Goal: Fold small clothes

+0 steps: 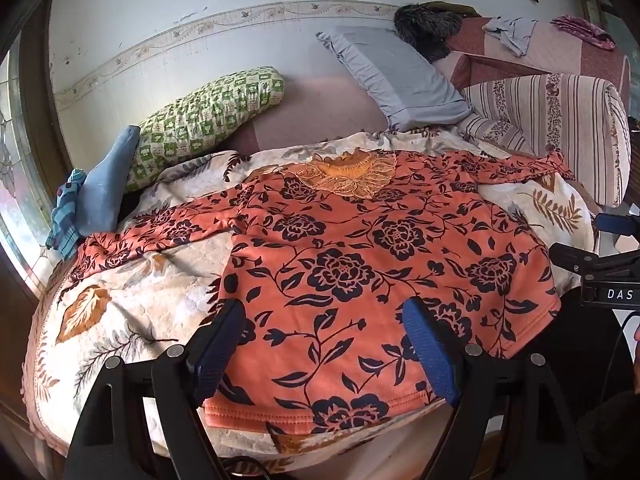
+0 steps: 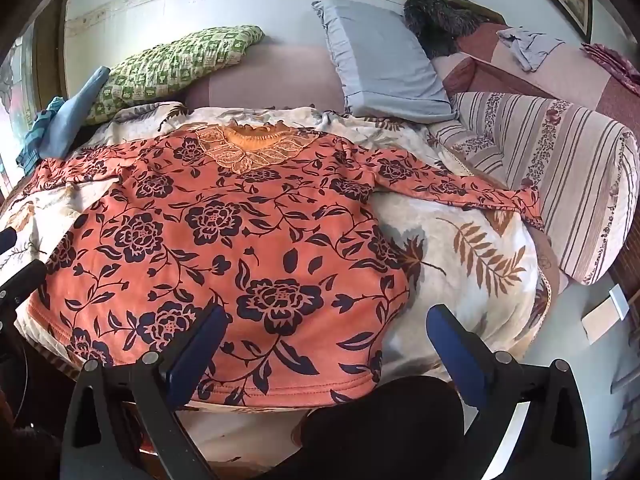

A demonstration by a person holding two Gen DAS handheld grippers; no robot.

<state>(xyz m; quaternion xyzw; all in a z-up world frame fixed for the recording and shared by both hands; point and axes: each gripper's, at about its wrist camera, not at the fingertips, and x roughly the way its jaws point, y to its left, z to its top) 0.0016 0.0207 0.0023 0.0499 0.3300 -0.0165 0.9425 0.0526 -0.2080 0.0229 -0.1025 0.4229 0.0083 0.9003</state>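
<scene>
The orange floral top (image 1: 360, 248) is spread flat on the blanket (image 1: 132, 312) at the bed's near edge; both the left claw (image 1: 328, 344) and right claw (image 2: 324, 344) are released, empty; soft, limp fabric is judged best pinched at hem corners or sleeves.

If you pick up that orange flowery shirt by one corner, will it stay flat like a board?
Probably not. The orange shirt looks soft and floppy: its sleeve already bends and wrinkles over the blanket, so it would likely droop. It seems light and thin, lying flat. It shouldn't slide much, since the blanket looks fuzzy. Both grippers, left and right, are open above the hem.
</scene>
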